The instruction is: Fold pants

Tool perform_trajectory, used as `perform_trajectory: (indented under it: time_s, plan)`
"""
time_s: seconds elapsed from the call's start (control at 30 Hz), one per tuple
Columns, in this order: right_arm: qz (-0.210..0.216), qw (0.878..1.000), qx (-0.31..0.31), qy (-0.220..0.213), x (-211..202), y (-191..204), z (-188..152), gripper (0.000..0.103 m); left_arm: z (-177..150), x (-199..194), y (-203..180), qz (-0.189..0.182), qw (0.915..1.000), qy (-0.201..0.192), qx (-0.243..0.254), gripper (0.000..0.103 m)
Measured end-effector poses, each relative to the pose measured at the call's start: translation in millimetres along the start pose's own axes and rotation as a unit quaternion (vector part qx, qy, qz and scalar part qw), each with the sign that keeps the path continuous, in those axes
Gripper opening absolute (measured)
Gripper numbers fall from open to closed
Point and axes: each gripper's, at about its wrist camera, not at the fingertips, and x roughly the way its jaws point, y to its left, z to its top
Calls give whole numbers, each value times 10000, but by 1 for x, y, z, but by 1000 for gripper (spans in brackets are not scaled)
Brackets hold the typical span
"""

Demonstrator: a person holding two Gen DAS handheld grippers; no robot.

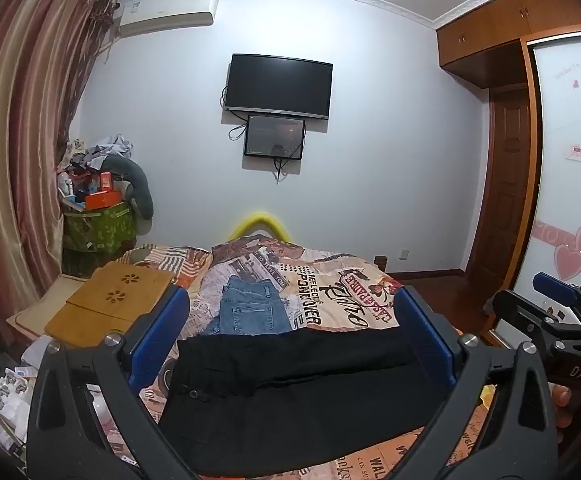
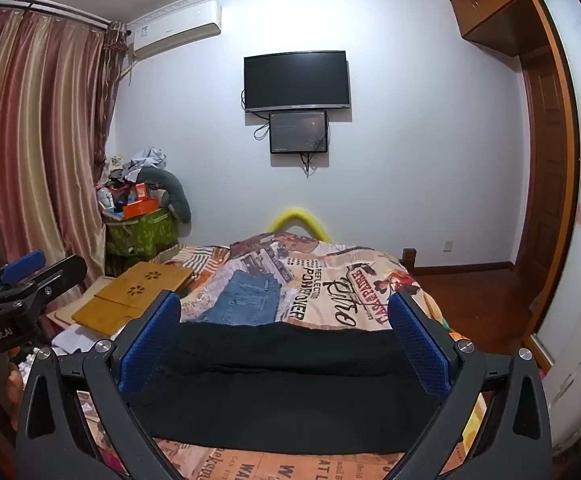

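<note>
Black pants (image 1: pixel 290 396) lie flat across the near end of the bed, with a waist button showing at their left side. My left gripper (image 1: pixel 290 336) hovers over them, open wide, its blue pads (image 1: pixel 162 332) apart with nothing between them. In the right wrist view the same black pants (image 2: pixel 290 392) stretch under my right gripper (image 2: pixel 286 344), which is also open and empty. Each gripper shows in the other's view: the right gripper (image 1: pixel 546 300) at the right edge, the left gripper (image 2: pixel 46 274) at the left edge.
Folded blue jeans (image 1: pixel 250 308) lie beyond the black pants on the printed bedspread (image 1: pixel 350 300). A bamboo lap tray (image 1: pixel 118 300) rests at the bed's left side, with a cluttered green box (image 1: pixel 98 228) and curtains behind it. A wardrobe (image 1: pixel 562 160) stands to the right.
</note>
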Motion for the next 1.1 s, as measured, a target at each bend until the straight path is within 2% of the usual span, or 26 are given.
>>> perform_trajectory:
  time_s: [1.1]
  plan:
    - [109, 9998, -111, -111, -6, 4, 9, 103, 0, -10, 0, 131, 9996, -215, 94, 103]
